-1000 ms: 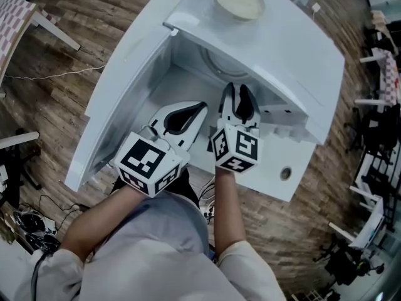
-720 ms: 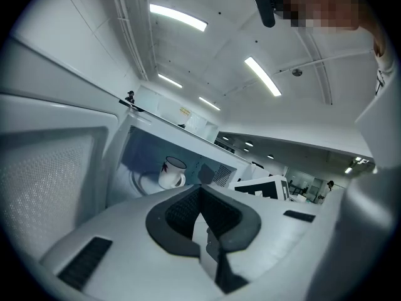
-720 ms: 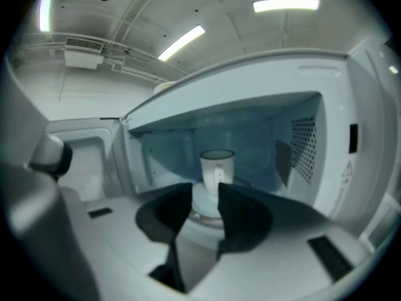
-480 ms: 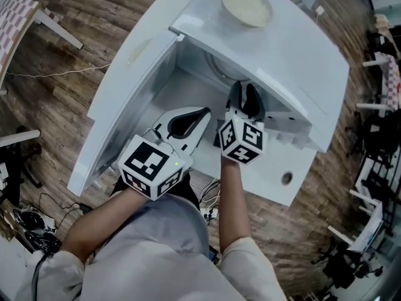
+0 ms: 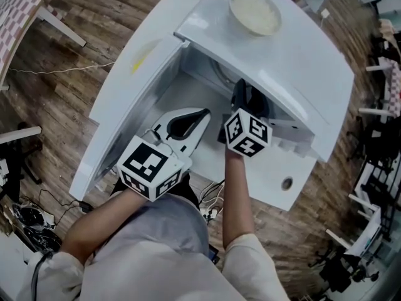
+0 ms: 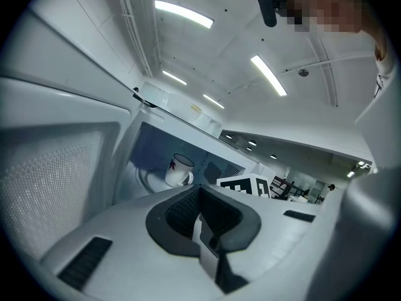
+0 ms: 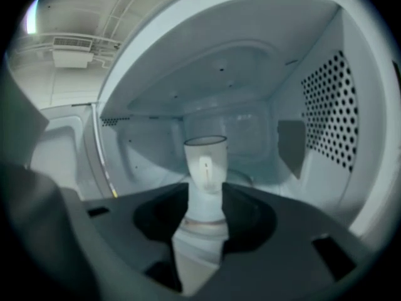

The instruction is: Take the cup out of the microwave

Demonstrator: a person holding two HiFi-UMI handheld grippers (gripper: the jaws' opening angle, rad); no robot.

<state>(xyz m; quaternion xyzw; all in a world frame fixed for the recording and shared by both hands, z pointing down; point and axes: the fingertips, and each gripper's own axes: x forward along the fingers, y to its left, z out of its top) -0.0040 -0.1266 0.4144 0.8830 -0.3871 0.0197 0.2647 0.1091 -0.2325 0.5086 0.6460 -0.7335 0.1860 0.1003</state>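
my right gripper (image 7: 203, 215) is opening its jaws inside the microwave (image 7: 316, 105), the cup (image 7: 205, 162) upright in the gap ahead; my left gripper (image 6: 202, 221) has its jaws together, empty.

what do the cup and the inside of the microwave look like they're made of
Cup: probably glazed ceramic; white, smooth, with a thick moulded handle.
Microwave: its inner walls look like painted or enamelled sheet metal, pale and smooth, with rows of punched vent holes in the right wall.
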